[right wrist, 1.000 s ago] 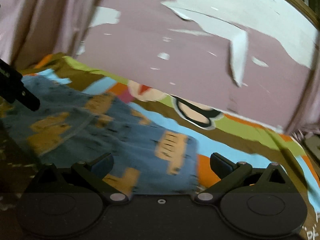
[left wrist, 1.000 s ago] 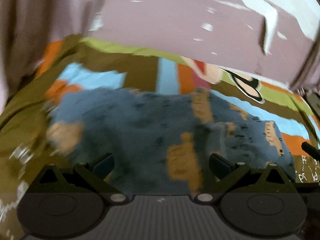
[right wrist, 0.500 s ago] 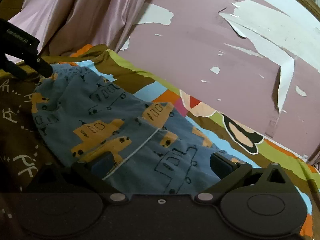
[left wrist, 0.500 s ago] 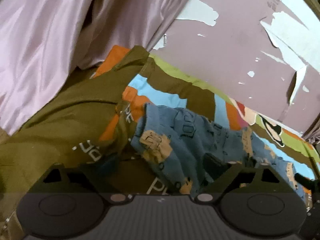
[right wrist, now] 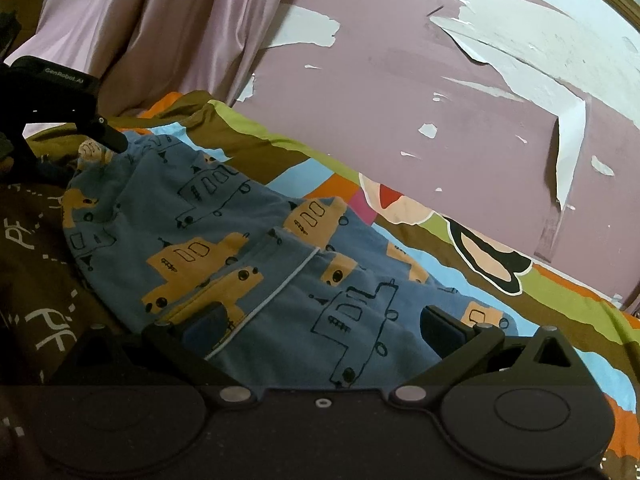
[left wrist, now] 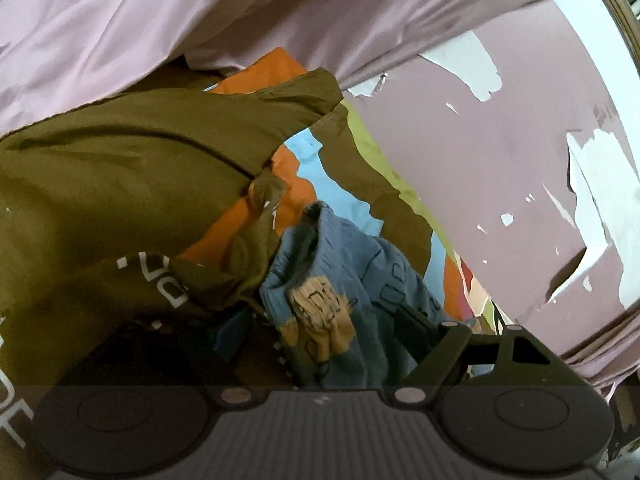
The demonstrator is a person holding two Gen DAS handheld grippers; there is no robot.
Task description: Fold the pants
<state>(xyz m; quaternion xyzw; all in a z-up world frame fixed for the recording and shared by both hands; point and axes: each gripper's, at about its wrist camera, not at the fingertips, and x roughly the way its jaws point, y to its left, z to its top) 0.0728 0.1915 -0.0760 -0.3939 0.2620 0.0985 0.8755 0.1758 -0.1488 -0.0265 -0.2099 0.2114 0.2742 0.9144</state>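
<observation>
Blue children's pants (right wrist: 248, 248) with orange car prints lie spread on a colourful bedsheet (right wrist: 560, 308). In the left wrist view a bunched end of the pants (left wrist: 332, 304) sits between my left gripper's (left wrist: 320, 332) open jaws. My left gripper also shows in the right wrist view (right wrist: 72, 112), at the pants' far left end. My right gripper (right wrist: 324, 320) is open, low over the near edge of the pants, with fabric between its fingers.
A pink wall with peeling paint (right wrist: 440, 92) runs behind the bed. A pink satin curtain (left wrist: 200, 20) hangs at the left. The brown sheet (left wrist: 120, 168) is rumpled near the left gripper.
The left gripper has swung left and down to the pants' end. The right gripper has lowered onto the near edge of the pants.
</observation>
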